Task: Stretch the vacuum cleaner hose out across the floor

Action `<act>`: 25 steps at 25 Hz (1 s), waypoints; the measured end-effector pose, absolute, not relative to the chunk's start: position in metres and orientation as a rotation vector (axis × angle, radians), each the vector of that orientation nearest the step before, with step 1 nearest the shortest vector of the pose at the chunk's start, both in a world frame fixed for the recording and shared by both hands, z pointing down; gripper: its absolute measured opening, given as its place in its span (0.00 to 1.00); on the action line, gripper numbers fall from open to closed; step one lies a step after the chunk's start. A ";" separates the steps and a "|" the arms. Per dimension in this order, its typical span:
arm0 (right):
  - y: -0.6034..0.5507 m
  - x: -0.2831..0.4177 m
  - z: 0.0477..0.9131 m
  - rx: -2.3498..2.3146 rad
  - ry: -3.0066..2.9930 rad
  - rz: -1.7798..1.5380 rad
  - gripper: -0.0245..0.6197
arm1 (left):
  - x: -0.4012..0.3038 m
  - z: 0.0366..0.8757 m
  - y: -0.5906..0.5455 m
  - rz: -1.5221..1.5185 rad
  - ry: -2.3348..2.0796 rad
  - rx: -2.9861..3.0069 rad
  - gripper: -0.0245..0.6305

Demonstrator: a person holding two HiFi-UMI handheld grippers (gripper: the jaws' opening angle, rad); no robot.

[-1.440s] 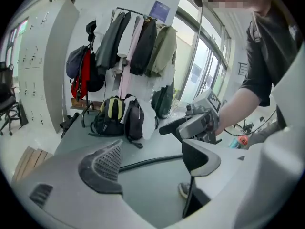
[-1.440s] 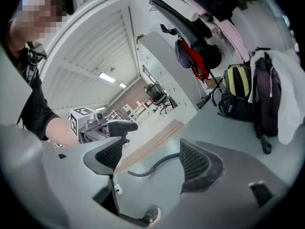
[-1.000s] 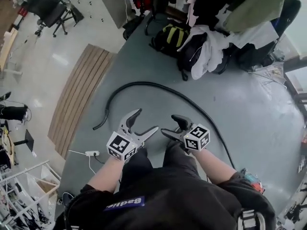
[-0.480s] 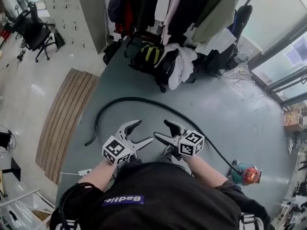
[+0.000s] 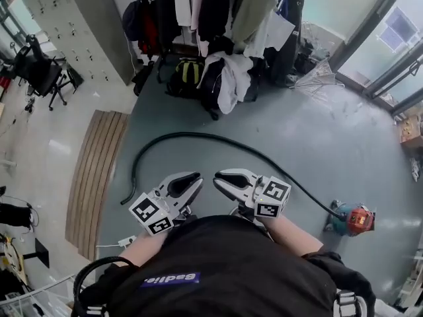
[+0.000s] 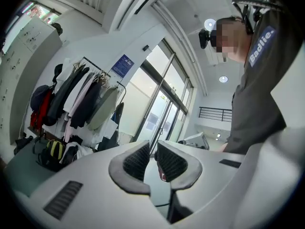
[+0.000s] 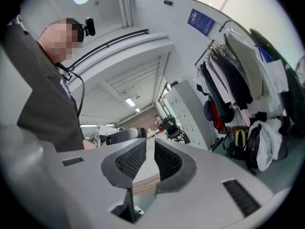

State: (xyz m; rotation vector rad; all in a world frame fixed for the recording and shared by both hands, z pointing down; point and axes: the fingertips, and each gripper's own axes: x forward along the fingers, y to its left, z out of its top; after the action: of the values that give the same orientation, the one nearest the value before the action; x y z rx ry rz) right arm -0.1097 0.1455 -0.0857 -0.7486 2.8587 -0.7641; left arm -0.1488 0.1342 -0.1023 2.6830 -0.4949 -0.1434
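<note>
The black hose (image 5: 198,136) lies on the grey floor (image 5: 317,144) in one long open curve. Its free end sits at the left, just beside the wooden strip (image 5: 92,177). From there it climbs, bends over towards the clothes rack (image 5: 211,18), then runs down to the right, where it meets the red and teal vacuum cleaner (image 5: 353,220). Its long axis goes left to right across the floor.

Both hands are held up in front of the person's chest, side by side and about level, pointing towards the rack, clear of the hose. The left tongs (image 5: 193,182) and right tongs (image 5: 220,178) have just been closing. Each pair is all but pressed together, with only a thin slit between the pads and nothing in it.
</note>
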 end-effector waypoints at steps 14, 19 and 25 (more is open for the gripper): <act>0.177 -0.042 -0.132 -0.991 2.717 -0.471 0.06 | -0.054 -0.126 0.179 -0.044 -0.222 2.855 0.05; 0.174 -0.041 -0.131 -1.081 2.704 -0.463 0.05 | -0.050 -0.124 0.176 -0.030 -0.163 2.873 0.05; 0.181 -0.047 -0.133 -1.090 2.707 -0.464 0.05 | -0.058 -0.123 0.185 -0.021 -0.152 2.887 0.05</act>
State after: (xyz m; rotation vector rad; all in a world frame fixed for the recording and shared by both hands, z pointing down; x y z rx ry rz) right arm -0.0473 0.1814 -0.1326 -1.0900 2.7074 -0.4645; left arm -0.0581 0.1853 -0.1234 2.8866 -0.1524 -0.0211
